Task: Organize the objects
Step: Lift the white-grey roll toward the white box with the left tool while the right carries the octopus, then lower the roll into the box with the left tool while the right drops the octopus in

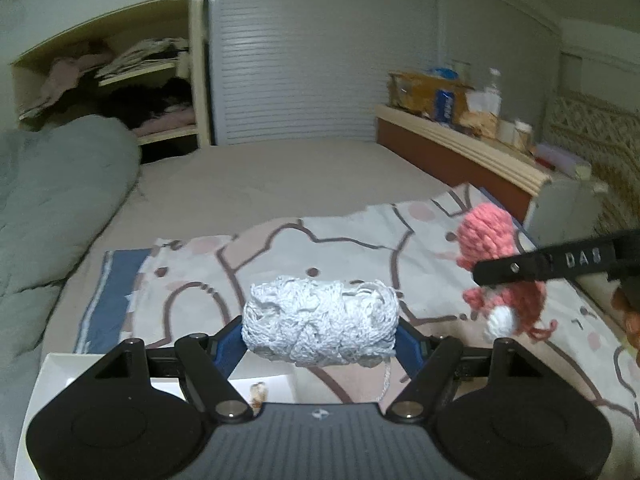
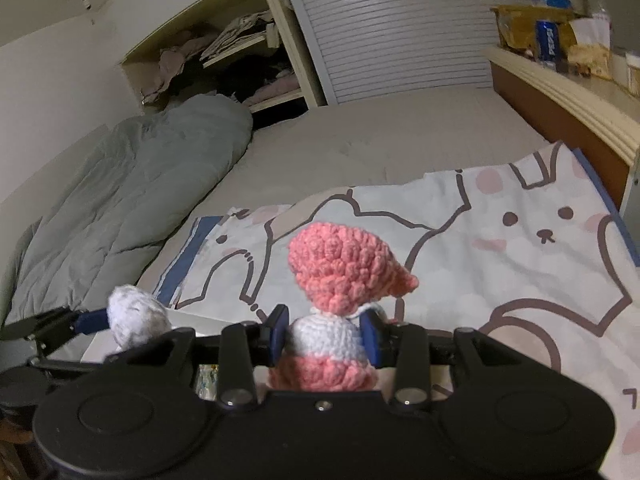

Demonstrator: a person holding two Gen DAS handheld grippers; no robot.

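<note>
Loosely wound white cotton-like yarn ball (image 1: 320, 326), stringy and rough, pink and white crocheted wool doll (image 2: 340, 300) with bumpy matt stitches, smooth printed cloth sheet with cartoon animals (image 2: 520, 248), matt black plastic gripper bodies, quilted grey-green fabric duvet (image 2: 120, 200), glossy cream wooden headboard ledge (image 1: 460, 140)

White box (image 1: 60, 368) mostly behind left tool (image 1: 320, 344); shelf items (image 1: 448, 100) too blurry to ID.

Bed (image 2: 360, 140) with plain sheet; cartoon-print cloth (image 2: 500, 240) spread over near part, grey-green quilt (image 2: 120, 192) bunched along left side, white box (image 1: 56, 376) at near edge.
</note>
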